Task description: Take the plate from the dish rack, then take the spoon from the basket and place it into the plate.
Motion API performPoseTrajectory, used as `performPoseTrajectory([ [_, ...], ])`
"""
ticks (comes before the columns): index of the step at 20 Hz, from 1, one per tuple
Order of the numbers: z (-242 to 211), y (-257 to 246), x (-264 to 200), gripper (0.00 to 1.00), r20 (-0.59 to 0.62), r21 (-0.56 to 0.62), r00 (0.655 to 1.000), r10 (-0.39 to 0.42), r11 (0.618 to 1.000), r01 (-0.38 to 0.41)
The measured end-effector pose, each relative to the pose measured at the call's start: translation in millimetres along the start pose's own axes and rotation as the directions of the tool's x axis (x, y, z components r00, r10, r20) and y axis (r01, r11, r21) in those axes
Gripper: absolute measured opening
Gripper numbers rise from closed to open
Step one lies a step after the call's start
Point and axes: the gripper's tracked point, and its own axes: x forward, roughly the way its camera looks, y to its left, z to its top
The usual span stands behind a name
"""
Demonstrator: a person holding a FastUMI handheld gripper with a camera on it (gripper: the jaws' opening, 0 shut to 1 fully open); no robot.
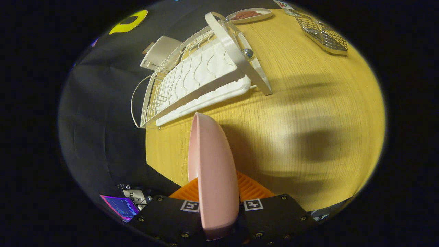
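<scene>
Two fingers (219,202) clamp the pink plate (212,171) edge-on, held upright between them above the wooden table (308,113). White dish rack (199,79) stands beyond the plate's rim, near the table's edge beside the black cloth. Wire basket (322,34) sits well apart at the far corner. Broad bare tabletop lies between rack and basket.

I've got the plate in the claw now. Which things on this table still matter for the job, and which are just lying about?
For the job:
- pink plate, held edge-on, the claw shut on it
- white dish rack, beyond the plate
- wire basket, at the table's far corner; spoon not discernible

Lying about:
- oval dish behind the rack
- white box past the rack
- wooden table
</scene>
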Motion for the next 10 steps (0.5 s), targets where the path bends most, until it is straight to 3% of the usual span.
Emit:
performPoseTrajectory([
  [4, 1.6, 3.4, 8.4, 0.31, 0.003, 0.014, 1.000, 0.009, 1.000, -0.009],
  [8, 4.7, -14.4, 6.4, 0.50, 0.006, 0.009, 0.999, -0.046, 0.999, 0.046],
  [9, 5.6, -16.6, 3.8, 0.65, 0.010, 0.010, 0.999, -0.047, 0.999, 0.047],
  [10, 7.4, -21.2, 0.5, 0.65, 0.016, 0.012, 0.998, -0.054, 0.999, 0.053],
])
